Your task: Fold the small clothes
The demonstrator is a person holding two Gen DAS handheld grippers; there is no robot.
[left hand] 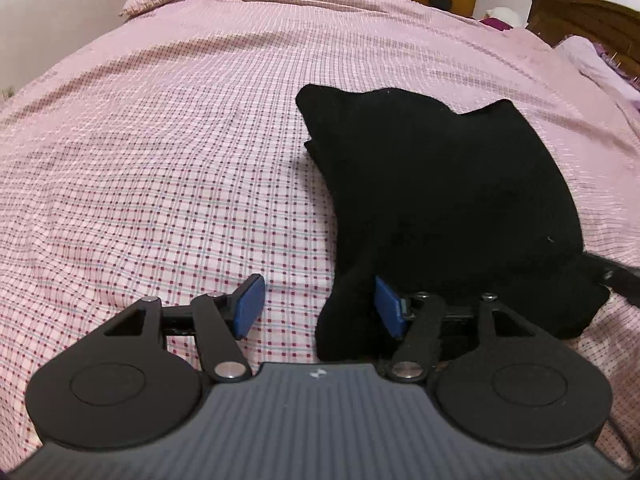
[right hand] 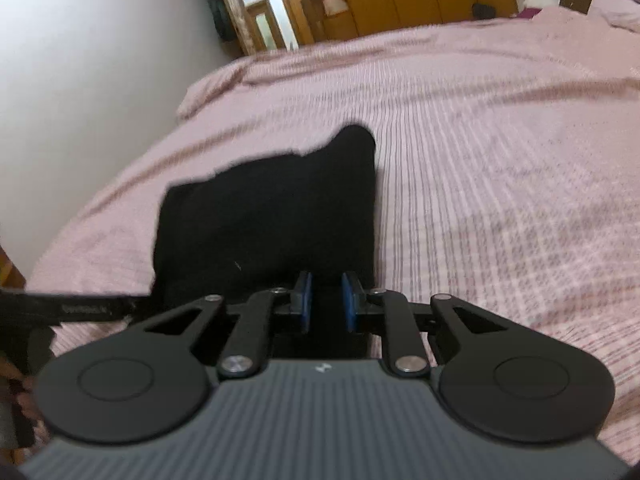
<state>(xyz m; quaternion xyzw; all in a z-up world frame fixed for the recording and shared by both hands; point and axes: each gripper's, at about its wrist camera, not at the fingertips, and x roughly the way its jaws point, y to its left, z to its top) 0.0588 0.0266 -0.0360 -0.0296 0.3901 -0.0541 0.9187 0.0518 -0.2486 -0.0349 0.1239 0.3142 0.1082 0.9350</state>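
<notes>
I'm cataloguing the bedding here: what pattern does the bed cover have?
Pink bed cover with a fine check of thin lines and small dark red dots; sharpest in the left wrist view.

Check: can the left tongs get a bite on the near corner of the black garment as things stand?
Probably yes. The left tongs stand open with the black garment's near corner hanging between the pads, nothing blocking on the pink checked bedspread. The right tongs grip the other side.

The right-wrist view is smeared with blur, so the checks of the bedspread past the right tongs melt into stripes. Whether their blue pads press the black cloth between them cannot be told. Beside the left tongs, the other tool is cut off by the picture's edge.
</notes>
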